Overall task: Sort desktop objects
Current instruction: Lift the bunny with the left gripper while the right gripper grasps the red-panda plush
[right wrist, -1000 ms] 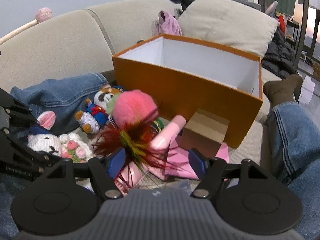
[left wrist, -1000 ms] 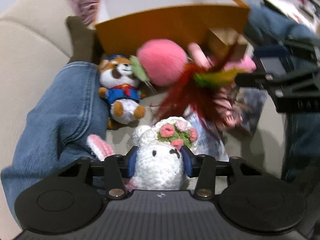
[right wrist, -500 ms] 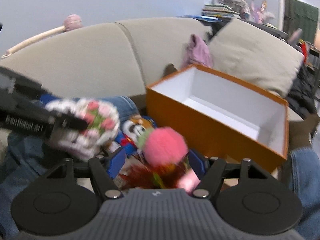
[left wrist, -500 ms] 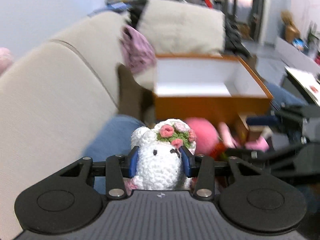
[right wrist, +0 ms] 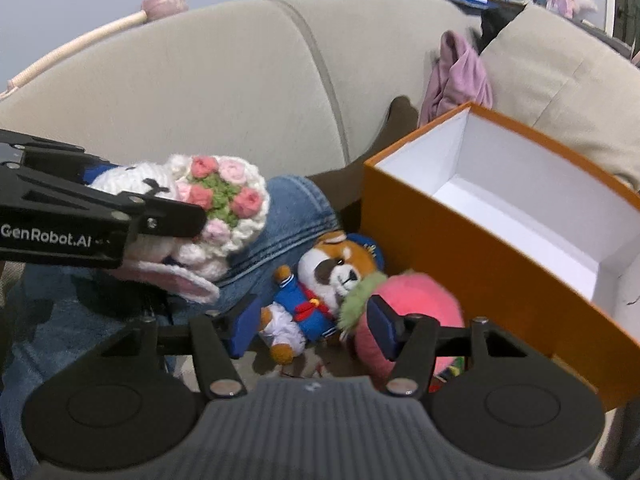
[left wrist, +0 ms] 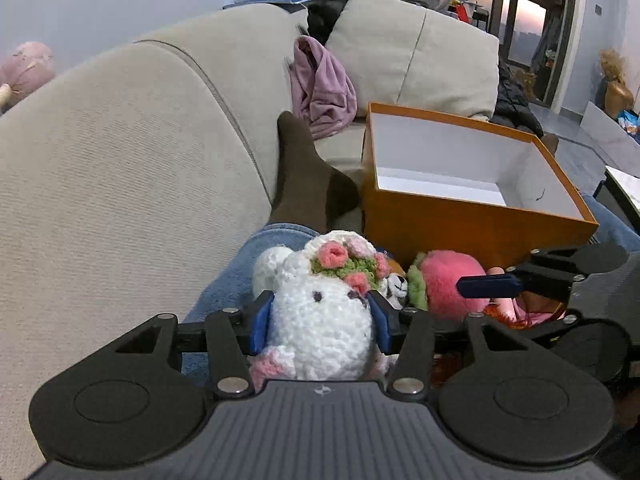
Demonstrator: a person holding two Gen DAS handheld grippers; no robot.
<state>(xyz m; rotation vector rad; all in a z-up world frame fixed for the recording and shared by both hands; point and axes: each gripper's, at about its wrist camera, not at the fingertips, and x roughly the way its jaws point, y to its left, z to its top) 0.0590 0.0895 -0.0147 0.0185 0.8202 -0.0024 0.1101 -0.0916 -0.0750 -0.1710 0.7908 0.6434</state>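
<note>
Left wrist view: the left tool (left wrist: pixel 320 322) is clenched on the crochet bunny (left wrist: pixel 320 320), held clear of the sofa, with the orange box (left wrist: pixel 472 232) far right of it. The right tool (right wrist: pixel 312 322) stands released above the fox plush (right wrist: pixel 320 284) and pink plush (right wrist: pixel 408 320). Step in hand, by judgement: transfer. Next: carry the bunny over the box rim, then release.
</note>
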